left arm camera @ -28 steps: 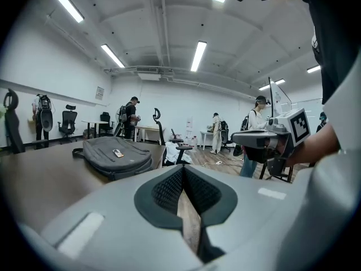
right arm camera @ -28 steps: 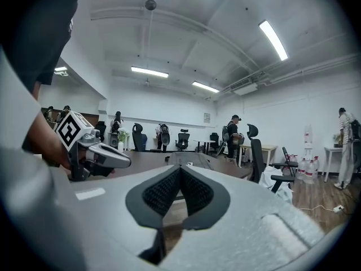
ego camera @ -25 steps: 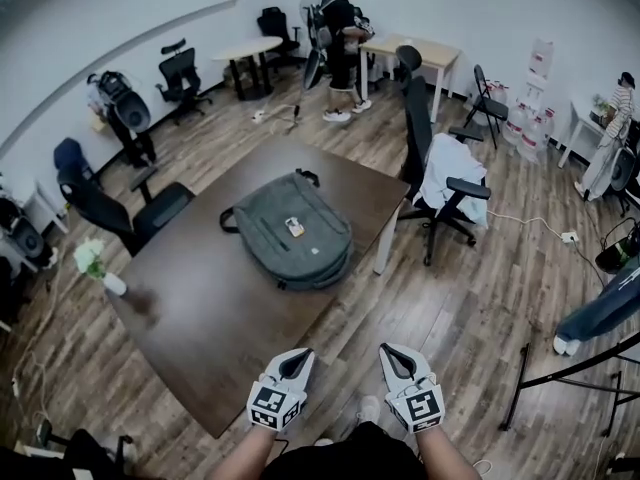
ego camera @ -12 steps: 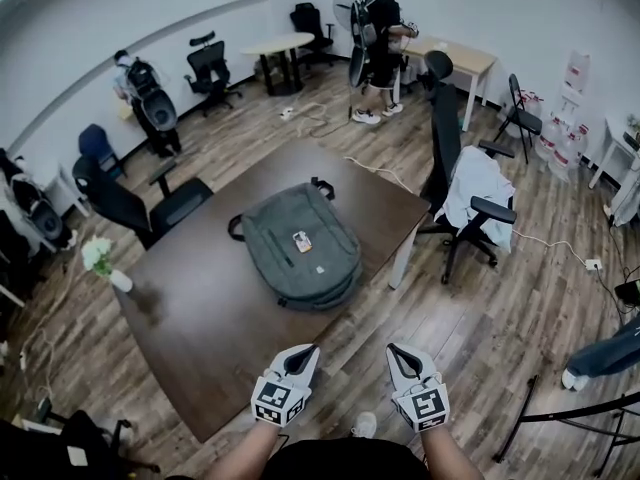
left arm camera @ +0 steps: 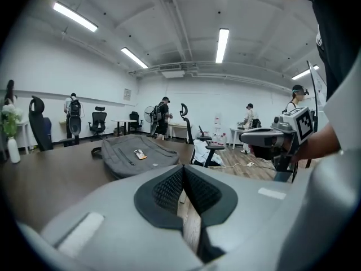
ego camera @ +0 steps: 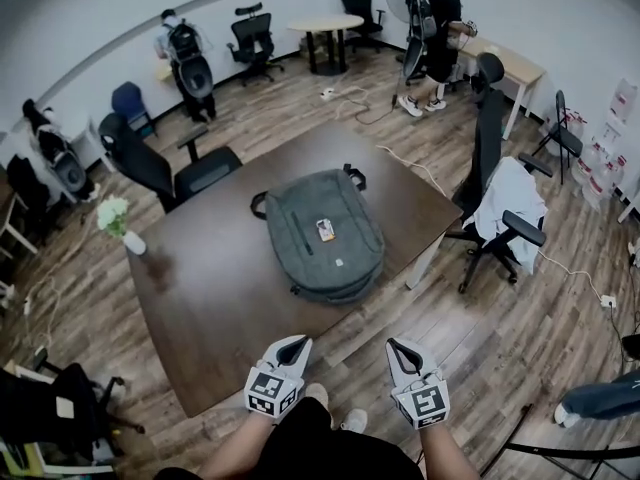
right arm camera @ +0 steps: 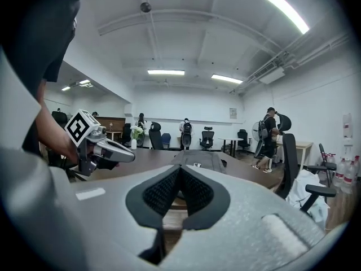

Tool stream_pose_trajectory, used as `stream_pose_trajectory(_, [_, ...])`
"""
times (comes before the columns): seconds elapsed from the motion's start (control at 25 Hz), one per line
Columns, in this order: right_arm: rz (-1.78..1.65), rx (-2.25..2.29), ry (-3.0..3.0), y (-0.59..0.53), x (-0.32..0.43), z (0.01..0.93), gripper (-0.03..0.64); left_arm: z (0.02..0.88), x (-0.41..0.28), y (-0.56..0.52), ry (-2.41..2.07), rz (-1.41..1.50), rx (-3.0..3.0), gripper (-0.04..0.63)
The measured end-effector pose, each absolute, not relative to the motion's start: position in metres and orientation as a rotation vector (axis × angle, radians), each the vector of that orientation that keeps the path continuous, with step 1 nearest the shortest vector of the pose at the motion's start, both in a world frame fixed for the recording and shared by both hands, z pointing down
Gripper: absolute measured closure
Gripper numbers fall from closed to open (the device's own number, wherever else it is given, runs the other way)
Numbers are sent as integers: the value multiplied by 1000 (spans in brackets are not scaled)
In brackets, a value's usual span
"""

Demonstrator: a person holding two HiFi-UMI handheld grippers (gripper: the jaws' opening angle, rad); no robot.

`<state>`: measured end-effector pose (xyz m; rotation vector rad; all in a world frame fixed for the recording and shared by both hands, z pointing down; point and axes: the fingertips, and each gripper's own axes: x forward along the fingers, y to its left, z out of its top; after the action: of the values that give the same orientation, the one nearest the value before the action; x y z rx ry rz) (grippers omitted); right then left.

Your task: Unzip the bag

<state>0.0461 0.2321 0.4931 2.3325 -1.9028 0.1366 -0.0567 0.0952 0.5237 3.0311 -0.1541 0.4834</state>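
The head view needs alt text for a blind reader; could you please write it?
A grey backpack lies flat on a dark brown table in an office, seen steeply from above. At the bottom, the person's left gripper and right gripper are shut and empty, well short of it. A vase of flowers stands at the table's left corner.

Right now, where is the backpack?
Head view: the backpack lies flat near the middle of the brown table, to the right of the flower vase.
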Motion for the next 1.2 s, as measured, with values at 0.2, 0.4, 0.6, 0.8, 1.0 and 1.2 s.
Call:
stream_pose_trajectory(0.2, [156,2244,-1962,191,57,501,614,542,-57,66,-231,513,2985,575])
stream_pose_trajectory(0.4, [178,2182,-2016,146,69,504,615,548,-41,31,-263,523,2965,575])
stream_pose_trajectory(0.6, [188,2101,-2052,98,84,508,614,547,-22,-8,-298,511,2956,575])
stream_pose_trajectory(0.8, [179,2027,-2089,56,94,502,614,550,-11,-43,-326,512,2936,575])
stream_pose_trajectory(1.0, [168,1978,-2100,23,107,500,614,549,3,-68,-333,484,2935,575])
stream_pose_trajectory(1.2, [201,1931,-2131,7,112,503,614,556,7,-75,-327,524,2930,575])
